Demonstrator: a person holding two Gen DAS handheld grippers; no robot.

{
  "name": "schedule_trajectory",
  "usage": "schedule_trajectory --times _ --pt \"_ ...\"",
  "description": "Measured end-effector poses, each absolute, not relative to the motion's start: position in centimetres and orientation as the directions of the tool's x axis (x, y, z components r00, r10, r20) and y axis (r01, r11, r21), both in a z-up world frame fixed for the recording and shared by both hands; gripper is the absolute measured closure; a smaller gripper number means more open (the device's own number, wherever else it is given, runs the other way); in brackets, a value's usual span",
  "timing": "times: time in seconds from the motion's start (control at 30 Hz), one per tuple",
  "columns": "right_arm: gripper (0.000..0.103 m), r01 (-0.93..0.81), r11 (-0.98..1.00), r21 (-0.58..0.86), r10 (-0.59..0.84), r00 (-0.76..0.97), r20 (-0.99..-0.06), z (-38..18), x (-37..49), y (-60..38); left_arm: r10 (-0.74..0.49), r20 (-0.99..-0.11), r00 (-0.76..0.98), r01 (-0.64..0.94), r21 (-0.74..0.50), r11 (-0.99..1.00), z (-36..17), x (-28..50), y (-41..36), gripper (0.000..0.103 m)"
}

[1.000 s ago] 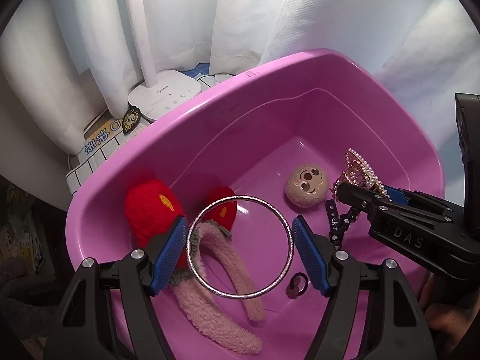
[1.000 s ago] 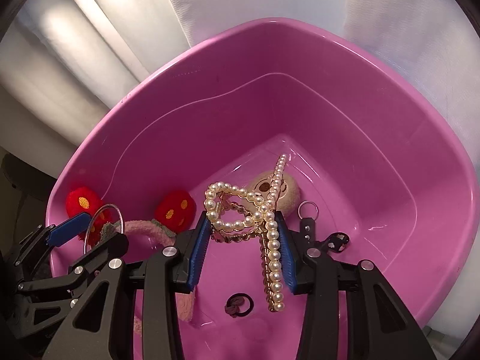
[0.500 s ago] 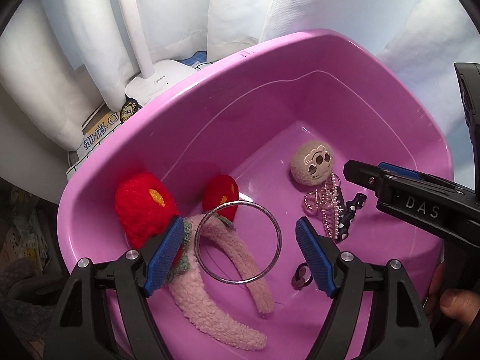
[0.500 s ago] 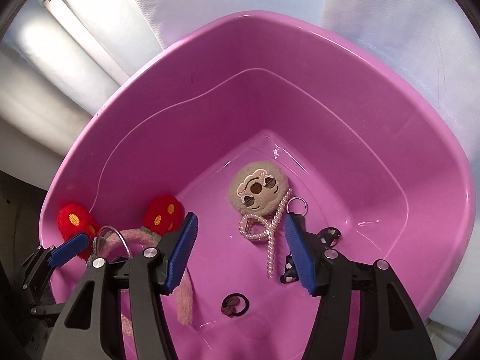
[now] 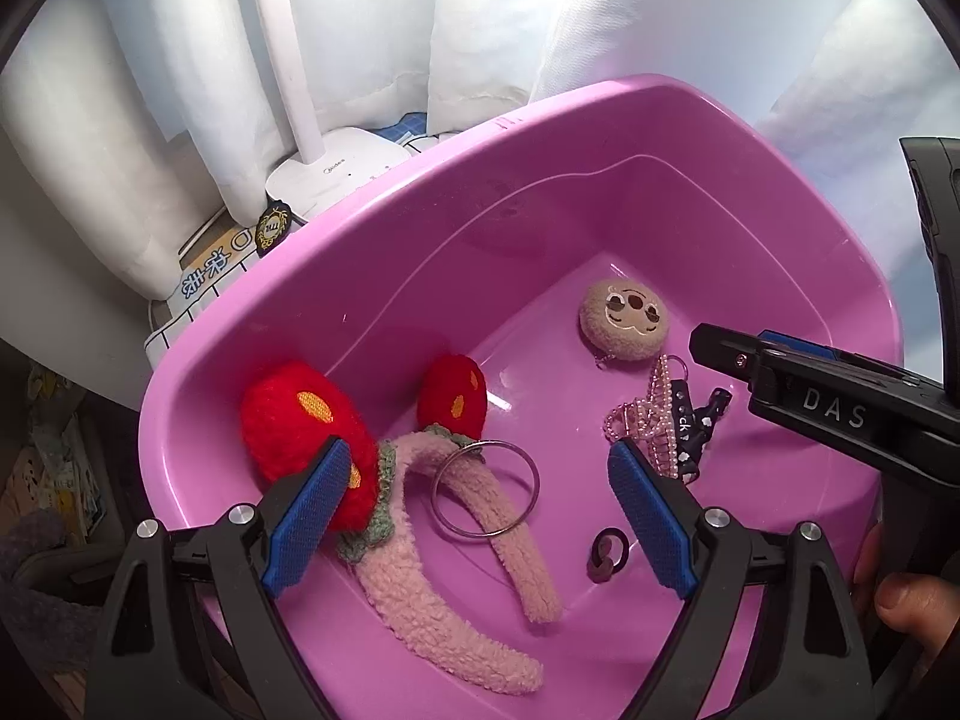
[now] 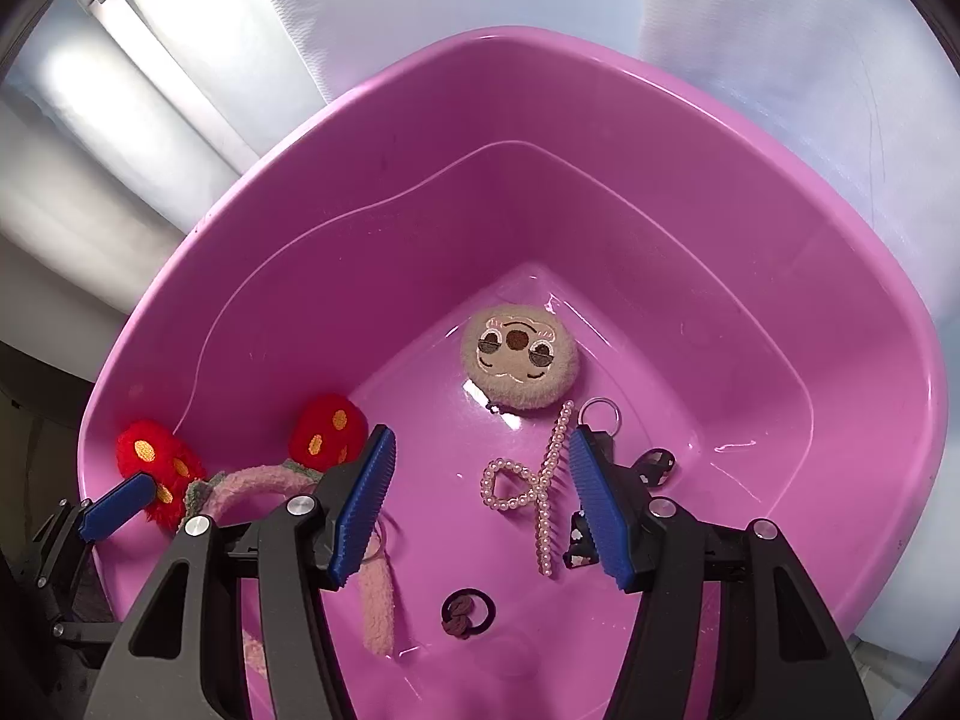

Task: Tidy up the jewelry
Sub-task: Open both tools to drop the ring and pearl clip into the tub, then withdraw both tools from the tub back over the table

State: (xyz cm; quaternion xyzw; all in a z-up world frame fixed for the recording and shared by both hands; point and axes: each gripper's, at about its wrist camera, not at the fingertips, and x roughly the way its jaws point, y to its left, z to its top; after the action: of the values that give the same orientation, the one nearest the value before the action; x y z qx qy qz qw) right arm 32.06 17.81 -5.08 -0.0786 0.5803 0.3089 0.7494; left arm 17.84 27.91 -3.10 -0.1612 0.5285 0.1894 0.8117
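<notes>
A pink plastic basin [image 5: 420, 276] [image 6: 600, 120] holds the jewelry. A silver bangle [image 5: 485, 488] lies on a pink fuzzy headband [image 5: 480, 546] with red plush ears [image 5: 300, 420]. A pearl hair claw [image 6: 543, 486] [image 5: 651, 420] lies on the basin floor beside a dark bow clip [image 5: 696, 426] and a beige plush face charm [image 6: 519, 357] [image 5: 624, 318]. A small dark hair tie [image 6: 468, 612] [image 5: 607, 553] lies near the front. My left gripper [image 5: 480, 513] is open and empty above the bangle. My right gripper [image 6: 480, 507] is open and empty above the pearl claw.
A white lamp base [image 5: 336, 174] and its stem stand behind the basin, against white curtains [image 5: 180, 60]. A printed box [image 5: 210, 276] lies left of the basin. White cloth [image 6: 780, 30] covers the surface beyond the far rim.
Both grippers opened and drew back. The bangle dropped from the left gripper onto the headband. The pearl claw dropped from the right gripper onto the basin floor.
</notes>
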Motion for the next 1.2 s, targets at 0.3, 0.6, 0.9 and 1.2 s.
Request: schedule_trajectory --times 0.3,0.6,0.9,1.2 --pt "0.045 -0.558 0.797 0.233 0.368 0.141 -0.919 -4.9 31.9 17.7 0.162 -0.901 0.402 -0.480 -0.056 0.875 -2.0 17.1 28.1 0.017" --pt "0.045 -0.560 0.798 0.222 0.367 0.161 -0.916 -4.1 31.5 17.3 0.159 -0.897 0.413 -0.488 -0.071 0.870 -1.3 16.1 28.3 0.017" --pt "0.042 -0.581 0.786 0.211 0.394 0.208 -0.895 -1.8 29.8 16.6 0.158 -0.877 0.453 -0.482 -0.092 0.871 0.3 14.3 28.0 0.017" --pt "0.033 -0.594 0.781 0.192 0.428 0.287 -0.857 1.5 27.4 15.1 0.197 -0.833 0.517 -0.457 -0.074 0.886 2.4 11.7 27.1 0.015"
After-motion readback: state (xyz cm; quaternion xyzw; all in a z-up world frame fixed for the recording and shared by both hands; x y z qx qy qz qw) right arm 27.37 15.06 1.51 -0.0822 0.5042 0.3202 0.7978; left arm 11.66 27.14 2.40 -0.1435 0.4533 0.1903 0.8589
